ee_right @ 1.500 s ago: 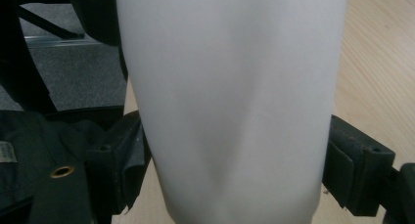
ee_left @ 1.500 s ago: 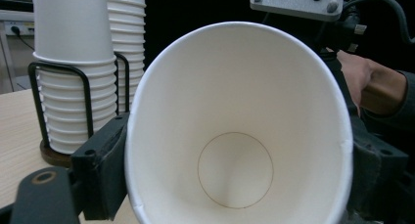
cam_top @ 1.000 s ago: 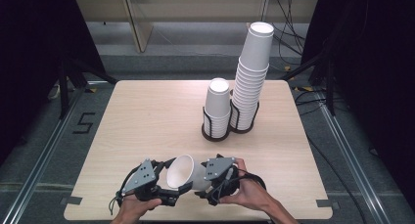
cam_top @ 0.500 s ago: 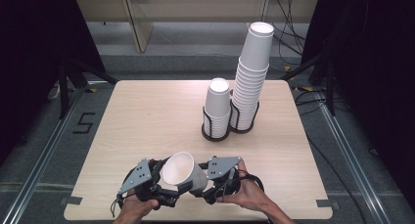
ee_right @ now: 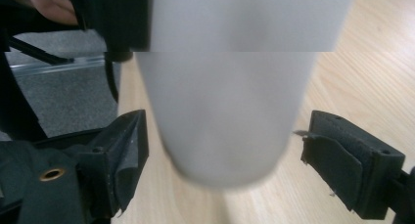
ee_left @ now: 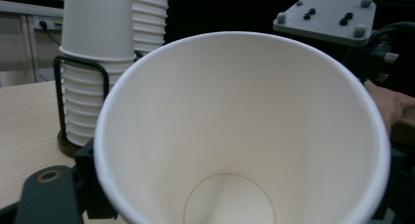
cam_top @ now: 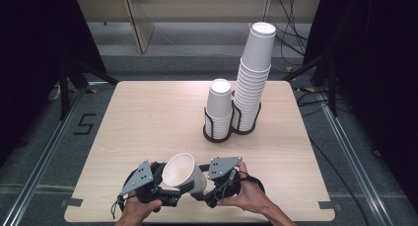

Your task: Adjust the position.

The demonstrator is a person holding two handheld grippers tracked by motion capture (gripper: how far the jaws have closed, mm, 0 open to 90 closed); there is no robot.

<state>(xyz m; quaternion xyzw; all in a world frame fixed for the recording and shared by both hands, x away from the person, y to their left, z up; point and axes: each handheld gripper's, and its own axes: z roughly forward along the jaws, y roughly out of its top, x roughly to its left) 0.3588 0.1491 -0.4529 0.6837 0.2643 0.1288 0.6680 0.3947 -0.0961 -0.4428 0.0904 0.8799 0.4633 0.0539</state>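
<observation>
Near the table's (cam_top: 148, 112) front edge, your left gripper (cam_top: 165, 191) clamps the tilted paper cup's (cam_top: 182, 172) rim, jaws just closed; your right gripper's (ee_right: 220, 155) parted jaws flank its base untouched.

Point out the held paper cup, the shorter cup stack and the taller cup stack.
Held paper cup (cam_top: 180, 169): high view, inner wall near the rim.
Shorter cup stack (cam_top: 219, 105): high view, top cup's side.
Taller cup stack (cam_top: 250, 88): high view, mid-stack side.
</observation>
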